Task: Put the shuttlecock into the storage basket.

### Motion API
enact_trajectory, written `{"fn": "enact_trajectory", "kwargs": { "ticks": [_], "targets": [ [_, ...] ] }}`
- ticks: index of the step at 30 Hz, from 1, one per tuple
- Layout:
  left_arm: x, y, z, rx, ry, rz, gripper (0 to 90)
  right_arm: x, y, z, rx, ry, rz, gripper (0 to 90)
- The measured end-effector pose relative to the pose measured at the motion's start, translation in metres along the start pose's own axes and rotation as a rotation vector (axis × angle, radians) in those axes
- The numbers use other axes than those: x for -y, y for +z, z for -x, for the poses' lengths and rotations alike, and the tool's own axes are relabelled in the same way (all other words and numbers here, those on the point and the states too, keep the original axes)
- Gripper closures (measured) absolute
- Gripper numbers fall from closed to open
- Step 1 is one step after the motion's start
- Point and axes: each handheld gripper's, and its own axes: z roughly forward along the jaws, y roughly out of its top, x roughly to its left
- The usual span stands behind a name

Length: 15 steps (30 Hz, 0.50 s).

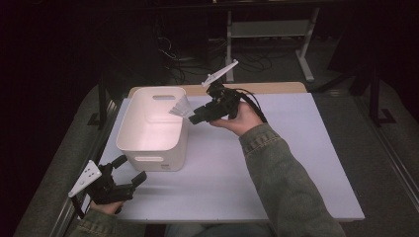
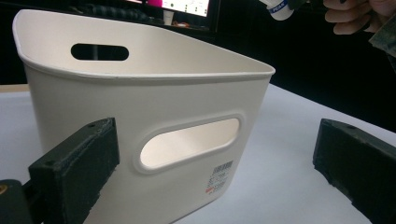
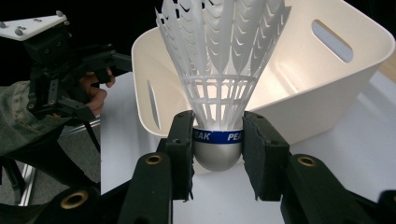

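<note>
Jaws of the right gripper [image 1: 193, 118] are closed on a white shuttlecock [image 1: 180, 109], seen from the high view at the right rim of a white bin [image 1: 153, 129], with the feather skirt pointing left over the bin's opening. A hand [image 1: 242, 118] in a denim sleeve holds that gripper from the right. The bin stands on the left part of the white tabletop [image 1: 276, 163]. Near the tabletop's near left corner, the left gripper [image 1: 132, 170] has its jaws spread wide with nothing between them, just beside the bin's near wall.

Through the left gripper view, the two black jaws stand far apart at the bottom corners, and the bin [image 2: 140, 107] rises close ahead, its handle slot [image 2: 189, 142] and a small barcode label [image 2: 218, 179] facing the camera. The shuttlecock's cork [image 2: 279, 8] and fingers [image 2: 348, 16] show at the top right.

From the right gripper view, the jaws clamp the shuttlecock [image 3: 219, 60] at its cork, on the blue band [image 3: 217, 136] printed PEAK, skirt pointing up and away. Beyond it lies the bin [image 3: 299, 93], and farther left the left gripper [image 3: 100, 60].
</note>
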Motion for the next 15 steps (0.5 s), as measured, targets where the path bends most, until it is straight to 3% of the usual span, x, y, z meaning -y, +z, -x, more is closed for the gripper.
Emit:
{"fn": "enact_trajectory", "kwargs": {
  "ticks": [15],
  "targets": [
    [0.0, 0.0, 0.0, 0.003, -0.008, 0.007, 0.0, -0.013, 0.025, -0.003, -0.047, -0.01, 0.003, 63.6]
  ]
}}
